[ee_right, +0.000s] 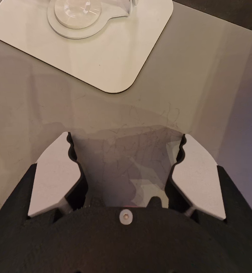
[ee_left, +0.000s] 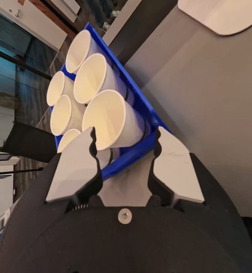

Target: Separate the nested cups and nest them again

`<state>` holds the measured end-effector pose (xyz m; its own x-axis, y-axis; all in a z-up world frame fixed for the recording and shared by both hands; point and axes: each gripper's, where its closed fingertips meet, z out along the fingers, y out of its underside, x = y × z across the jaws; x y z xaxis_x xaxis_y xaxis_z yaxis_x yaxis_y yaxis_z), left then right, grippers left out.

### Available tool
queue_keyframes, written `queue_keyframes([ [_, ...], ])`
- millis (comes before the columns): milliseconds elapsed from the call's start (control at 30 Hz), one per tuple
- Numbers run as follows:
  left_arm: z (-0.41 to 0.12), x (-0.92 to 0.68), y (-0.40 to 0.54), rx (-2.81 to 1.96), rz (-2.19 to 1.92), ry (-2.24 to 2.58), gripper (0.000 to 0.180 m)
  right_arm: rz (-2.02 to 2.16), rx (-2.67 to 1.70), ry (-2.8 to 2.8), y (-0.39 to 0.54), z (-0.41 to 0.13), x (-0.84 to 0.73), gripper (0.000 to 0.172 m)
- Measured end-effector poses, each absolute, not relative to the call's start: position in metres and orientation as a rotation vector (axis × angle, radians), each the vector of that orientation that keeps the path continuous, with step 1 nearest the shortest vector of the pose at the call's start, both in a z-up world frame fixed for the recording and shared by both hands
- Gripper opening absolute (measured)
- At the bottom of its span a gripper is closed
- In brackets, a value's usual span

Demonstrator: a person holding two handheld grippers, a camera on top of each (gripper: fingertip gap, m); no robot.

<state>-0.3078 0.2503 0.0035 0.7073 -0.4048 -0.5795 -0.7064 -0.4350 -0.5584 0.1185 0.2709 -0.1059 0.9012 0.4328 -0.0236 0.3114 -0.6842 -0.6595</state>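
Several white paper cups stand in a blue tray [ee_left: 137,96] in the left wrist view, which is rolled to one side. The nearest cup [ee_left: 107,116] lies between the fingers of my left gripper [ee_left: 125,129]. The left fingertip [ee_left: 91,133] overlaps the cup's rim. The right fingertip [ee_left: 157,137] is at the tray's corner, with a gap to the cup's wall, so the cup is not gripped. My right gripper [ee_right: 126,135] is open and empty above the grey table [ee_right: 33,110]; no cup shows in its view.
A white mat [ee_right: 93,51] lies ahead of the right gripper with a clear glass base [ee_right: 76,13] on it; its corner also shows in the left wrist view [ee_left: 219,14]. A black object [ee_left: 28,143] sits left of the tray, beyond the table's edge.
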Motion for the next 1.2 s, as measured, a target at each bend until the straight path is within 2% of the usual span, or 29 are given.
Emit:
queue_keyframes([
  [400,-0.017,-0.314,0.267,-2.113,0.461,0.992,0.031,0.228,-2.374,-0.523,0.272,-0.106,0.119,0.132],
  [567,-0.014,-0.314,0.27,-2.097,0.461,1.016,0.016,0.217,-2.377,-0.528,0.272,-0.106,0.118,0.132],
  [667,-0.014,-0.315,0.269,-2.098,0.463,1.027,0.014,0.222,-2.375,-0.523,0.272,-0.106,0.118,0.132],
  [733,-0.017,-0.314,0.266,-2.105,0.469,1.059,0.005,0.226,-2.374,-0.521,0.272,-0.105,0.118,0.132],
  [1200,0.005,-0.311,0.244,-2.088,0.462,1.12,0.002,0.242,-2.367,-0.529,0.271,-0.105,0.116,0.133],
])
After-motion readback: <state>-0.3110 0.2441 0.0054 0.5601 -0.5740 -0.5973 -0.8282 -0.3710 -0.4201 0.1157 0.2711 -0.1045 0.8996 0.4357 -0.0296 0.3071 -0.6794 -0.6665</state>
